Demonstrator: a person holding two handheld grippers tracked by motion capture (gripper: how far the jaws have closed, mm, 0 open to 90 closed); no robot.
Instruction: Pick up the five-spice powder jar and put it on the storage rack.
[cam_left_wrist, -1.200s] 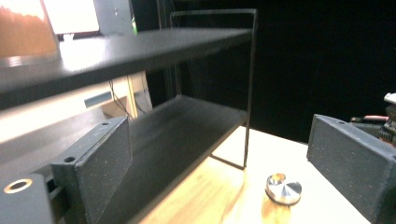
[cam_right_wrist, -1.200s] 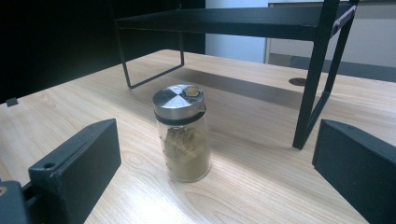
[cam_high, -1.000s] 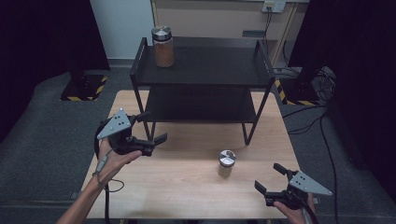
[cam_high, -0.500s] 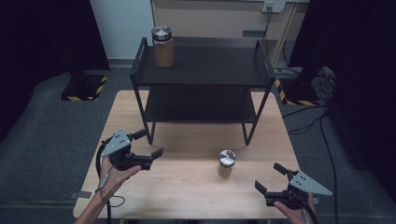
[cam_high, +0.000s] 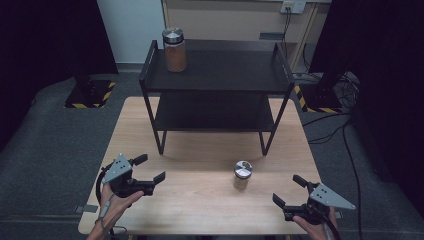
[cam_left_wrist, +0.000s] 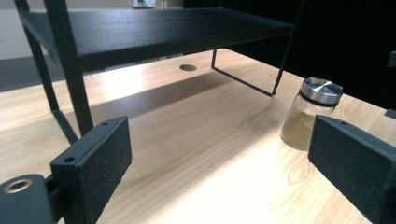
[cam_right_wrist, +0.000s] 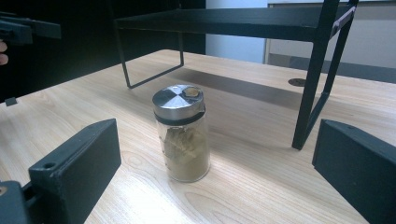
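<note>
Jar: a small glass jar (cam_high: 242, 175) with a metal lid stands upright on the tabletop, right of centre toward the near edge, in front of the rack's (cam_high: 215, 85) right front leg.
Right gripper: the right gripper (cam_high: 295, 195) rests near the near right corner, jaws spread wide with nothing between them; its own view has the jar (cam_right_wrist: 182, 135) centred between them, a little way ahead.
Left gripper: the left gripper (cam_high: 150, 170) hovers low by the near left corner, jaws spread and empty, well apart from the jar (cam_left_wrist: 310, 114).
Second jar: a taller jar (cam_high: 174, 49) sits on the rack's top shelf, back left corner.
Step in hand: likely a reach for the small jar by the right gripper.
Doing it well: go in level, jaws kept wide, pinch the glass body below the lid, squarely, so it does not tip.
</note>
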